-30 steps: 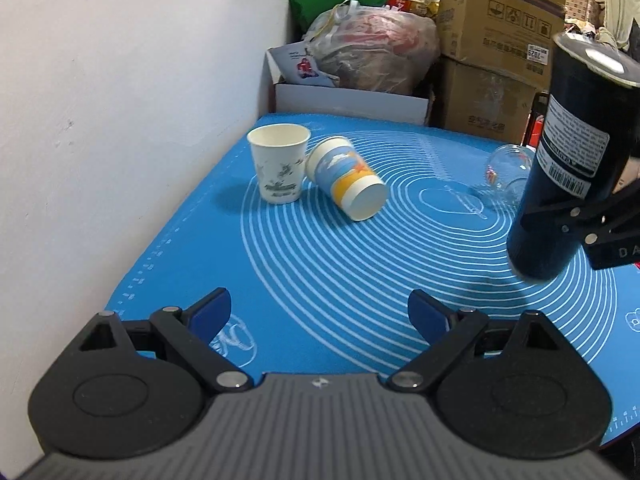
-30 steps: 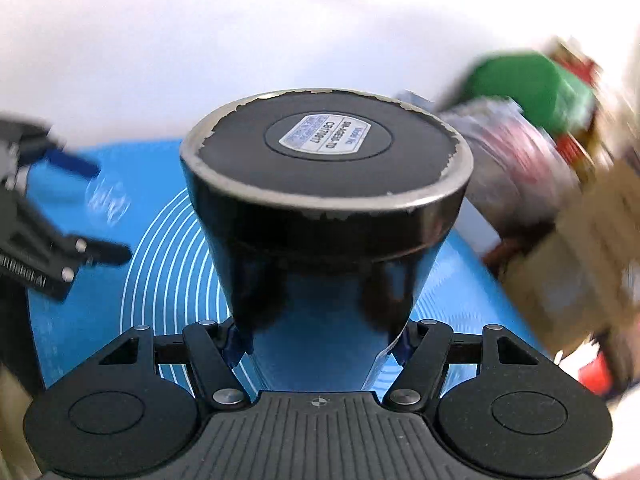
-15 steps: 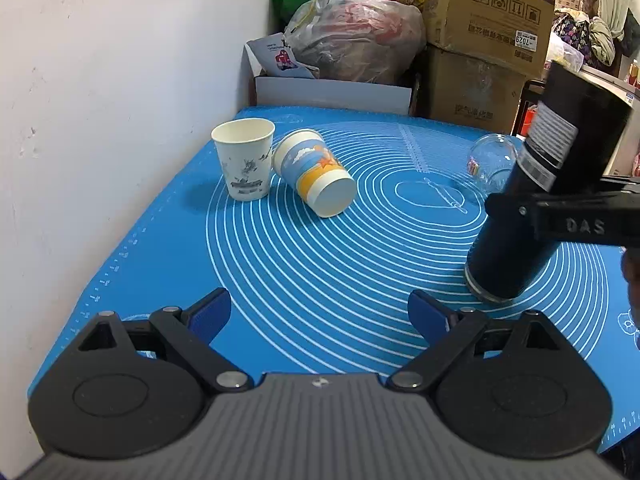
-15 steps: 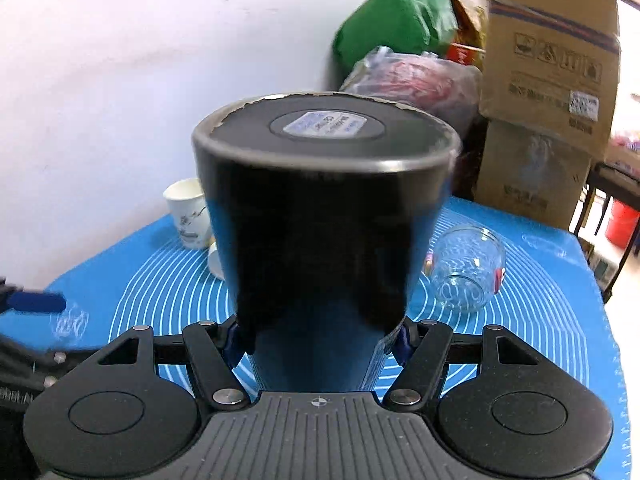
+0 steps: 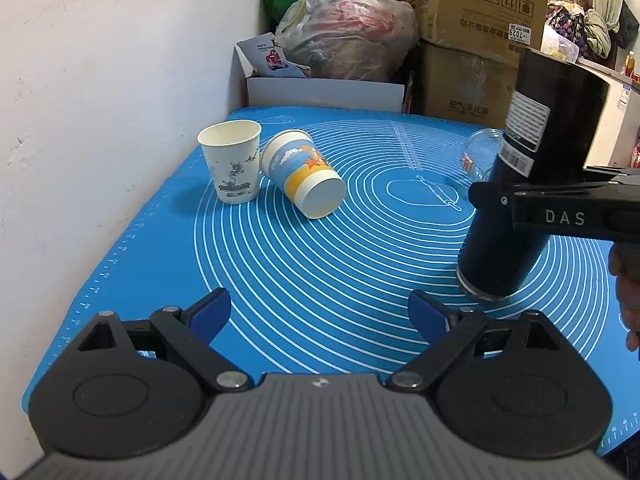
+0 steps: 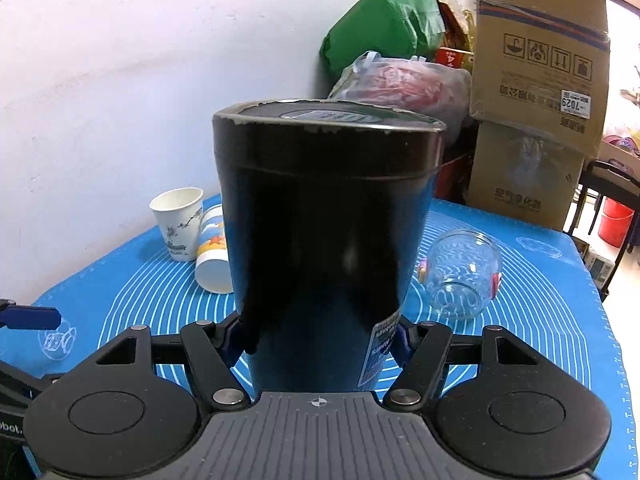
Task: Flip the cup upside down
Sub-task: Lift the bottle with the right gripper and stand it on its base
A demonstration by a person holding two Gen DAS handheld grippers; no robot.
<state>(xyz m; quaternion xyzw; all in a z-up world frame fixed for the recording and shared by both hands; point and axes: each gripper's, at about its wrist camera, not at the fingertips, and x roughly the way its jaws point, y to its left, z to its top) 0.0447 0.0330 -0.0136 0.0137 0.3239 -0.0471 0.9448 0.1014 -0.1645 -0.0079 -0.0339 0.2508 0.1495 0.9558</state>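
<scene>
A tall black tumbler (image 6: 324,240) fills the right wrist view, upside down with its labelled base up. My right gripper (image 6: 320,340) is shut on its lower body. In the left wrist view the tumbler (image 5: 520,184) stands at the right with its rim down on the blue mat (image 5: 320,272), leaning slightly, held by the right gripper (image 5: 486,198). My left gripper (image 5: 320,314) is open and empty, low over the mat's near edge.
A white paper cup (image 5: 232,166) stands upright near the wall. A blue and yellow paper cup (image 5: 302,178) lies on its side beside it. A glass jar (image 6: 460,276) lies behind the tumbler. Boxes (image 5: 476,32) and bags (image 5: 344,36) crowd the far edge.
The right gripper has turned the tumbler from tilted in the air to nearly upright, mouth down, and lowered it onto the mat. The left gripper stayed open with little change in place.
</scene>
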